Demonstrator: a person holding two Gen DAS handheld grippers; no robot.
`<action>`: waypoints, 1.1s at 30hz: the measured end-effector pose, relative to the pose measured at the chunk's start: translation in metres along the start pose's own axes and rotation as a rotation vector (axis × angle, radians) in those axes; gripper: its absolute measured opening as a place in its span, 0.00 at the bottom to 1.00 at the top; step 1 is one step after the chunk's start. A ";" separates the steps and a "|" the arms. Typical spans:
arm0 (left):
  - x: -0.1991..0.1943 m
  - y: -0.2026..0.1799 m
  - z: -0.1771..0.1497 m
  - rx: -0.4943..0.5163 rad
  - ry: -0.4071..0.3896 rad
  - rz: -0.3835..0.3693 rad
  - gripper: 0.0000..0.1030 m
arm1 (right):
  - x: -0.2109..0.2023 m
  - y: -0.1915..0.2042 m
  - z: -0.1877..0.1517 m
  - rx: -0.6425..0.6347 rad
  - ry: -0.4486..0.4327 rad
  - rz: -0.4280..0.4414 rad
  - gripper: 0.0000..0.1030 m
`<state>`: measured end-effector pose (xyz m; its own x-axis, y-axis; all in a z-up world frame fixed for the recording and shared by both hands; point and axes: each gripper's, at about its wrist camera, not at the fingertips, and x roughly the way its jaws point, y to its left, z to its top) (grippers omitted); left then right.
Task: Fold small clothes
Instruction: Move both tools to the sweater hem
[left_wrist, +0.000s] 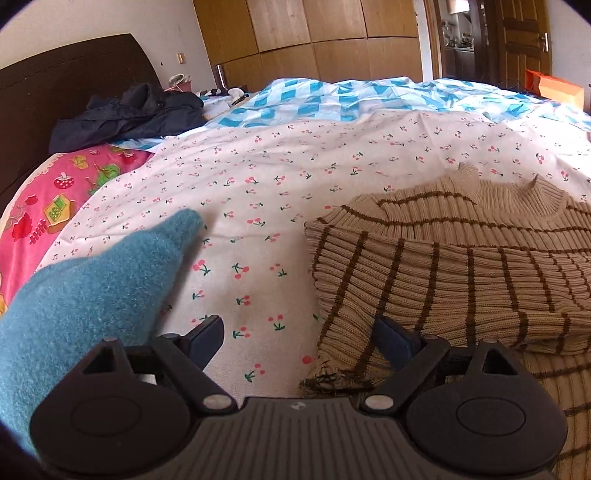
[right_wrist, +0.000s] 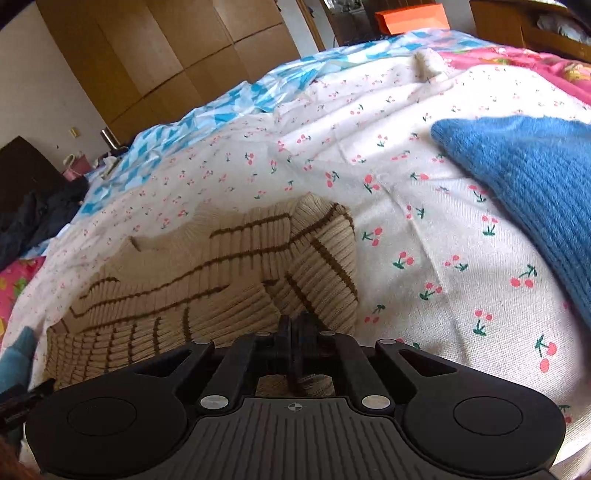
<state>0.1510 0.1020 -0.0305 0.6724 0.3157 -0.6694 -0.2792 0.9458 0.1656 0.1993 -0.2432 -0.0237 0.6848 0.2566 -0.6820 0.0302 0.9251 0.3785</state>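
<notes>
A beige ribbed sweater with brown stripes (left_wrist: 461, 280) lies partly folded on the cherry-print sheet (left_wrist: 258, 192). My left gripper (left_wrist: 298, 334) is open at the sweater's near left corner, its right finger resting against the knit and its left finger over bare sheet. In the right wrist view the same sweater (right_wrist: 177, 295) lies at lower left. My right gripper (right_wrist: 295, 326) is shut, its fingers pressed together on the sweater's near edge, with knit showing beneath them. A teal fuzzy garment (left_wrist: 92, 295) lies at the left, and a blue knit garment (right_wrist: 535, 192) at the right.
A dark jacket (left_wrist: 129, 114) lies by the brown headboard (left_wrist: 55, 92). A pink cartoon blanket (left_wrist: 44, 214) edges the bed on the left. A blue chequered quilt (left_wrist: 332, 96) lies beyond the sheet, with an orange bag (left_wrist: 554, 86) and wooden wardrobes (left_wrist: 314, 33) behind.
</notes>
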 end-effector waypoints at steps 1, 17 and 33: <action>-0.004 0.002 0.000 -0.010 -0.004 -0.005 0.92 | -0.005 0.001 0.002 0.008 -0.014 0.013 0.08; -0.074 0.048 -0.052 0.005 0.110 -0.060 0.91 | -0.079 -0.007 -0.033 -0.096 0.081 0.052 0.14; -0.159 0.060 -0.095 0.085 0.429 -0.317 0.69 | -0.157 -0.011 -0.109 -0.210 0.516 0.004 0.21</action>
<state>-0.0379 0.1009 0.0173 0.3695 -0.0290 -0.9288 -0.0394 0.9981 -0.0468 0.0124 -0.2634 0.0108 0.2374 0.3148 -0.9190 -0.1537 0.9463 0.2845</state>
